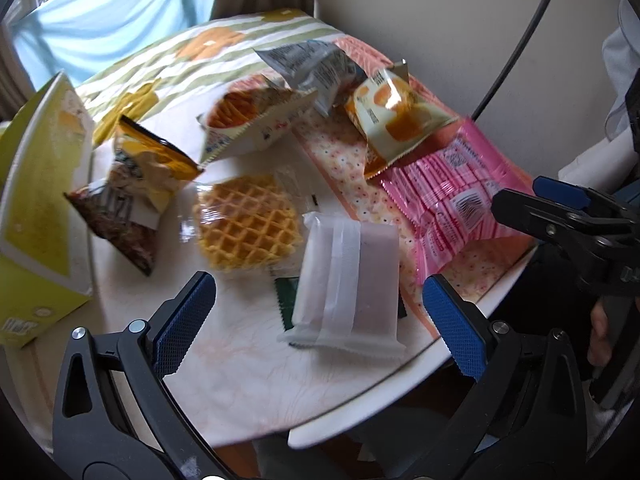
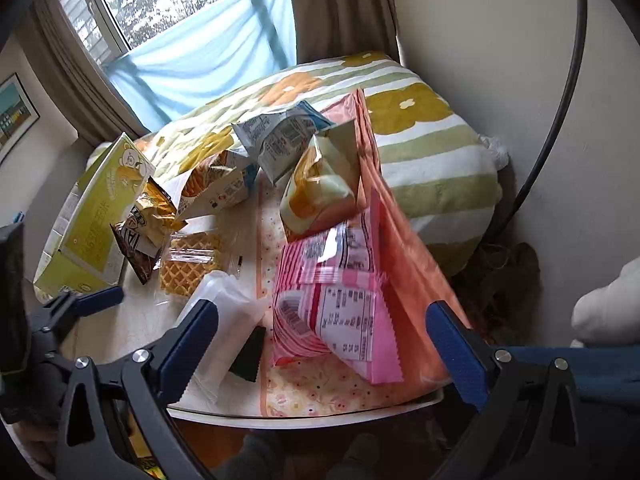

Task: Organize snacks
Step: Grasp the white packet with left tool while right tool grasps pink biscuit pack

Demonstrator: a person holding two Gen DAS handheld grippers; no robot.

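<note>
Snack packs lie scattered on a small white table [image 1: 132, 300]. In the left wrist view my left gripper [image 1: 320, 320] is open and empty, just above a white frosted pack [image 1: 352, 280] near the front edge. A wrapped waffle [image 1: 248, 224] lies behind it. A pink pack [image 1: 452, 196] lies on a floral zip bag [image 1: 340, 160] at the right. My right gripper [image 2: 320, 340] is open and empty, its jaws either side of the pink pack [image 2: 332, 292] without touching. It also shows at the right edge of the left wrist view [image 1: 560, 208].
A yellow-green box [image 1: 36, 200] stands at the table's left. Brown and yellow chip bags [image 1: 136, 184], a fries pack [image 1: 248, 120], a grey pack [image 1: 316, 68] and an orange-white pack [image 1: 396, 120] lie farther back. A flowered pillow [image 2: 420, 140] lies behind, a wall to the right.
</note>
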